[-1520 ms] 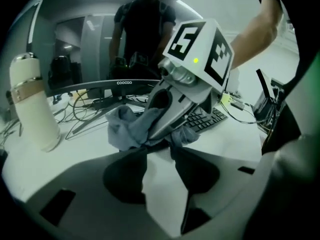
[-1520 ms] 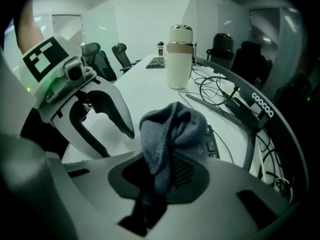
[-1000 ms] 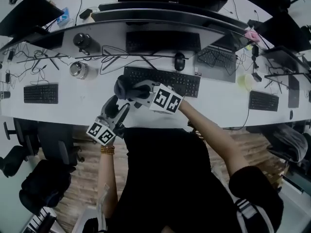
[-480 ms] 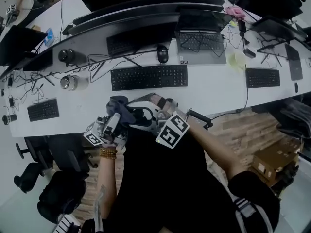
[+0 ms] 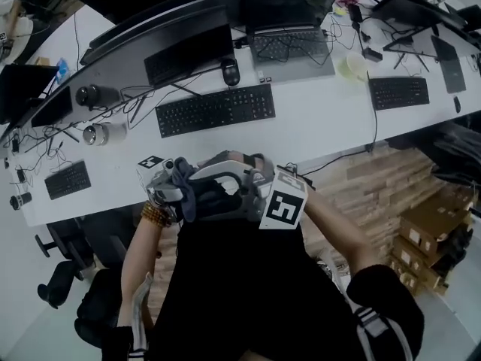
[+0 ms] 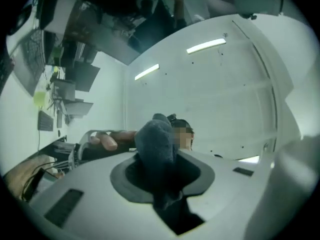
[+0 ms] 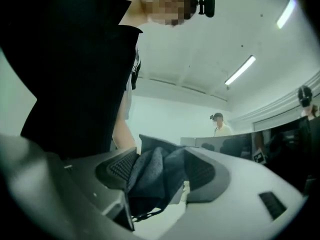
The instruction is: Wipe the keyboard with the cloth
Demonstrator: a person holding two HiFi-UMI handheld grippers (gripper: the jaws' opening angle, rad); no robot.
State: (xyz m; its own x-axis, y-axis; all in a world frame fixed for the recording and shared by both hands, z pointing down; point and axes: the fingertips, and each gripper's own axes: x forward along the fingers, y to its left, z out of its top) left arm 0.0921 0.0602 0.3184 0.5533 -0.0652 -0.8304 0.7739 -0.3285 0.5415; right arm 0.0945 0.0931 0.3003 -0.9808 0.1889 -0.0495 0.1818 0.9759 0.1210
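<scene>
White office table (image 5: pixel 323 122); keyboard (image 5: pixel 216 110) lies lengthwise, well ahead of both grippers. Left gripper (image 6: pixel 156 156) jaws just closed, pinching cloth (image 5: pixel 210 200). Right gripper (image 7: pixel 160 171) jaws just opening, cloth loose between.

Counted on and over the white bench (image 5: pixel 316 130): four separate keyboards (image 5: pixel 216 109) (image 5: pixel 188 55) (image 5: pixel 398 92) (image 5: pixel 68 179), one open laptop (image 5: pixel 289 45), one black mouse (image 5: pixel 230 72), two round containers (image 5: pixel 94 95) (image 5: pixel 98 134) by the cables, plus two hand-held tools (image 5: pixel 180 179) (image 5: pixel 225 183) and a single dark cloth (image 5: pixel 207 200)
</scene>
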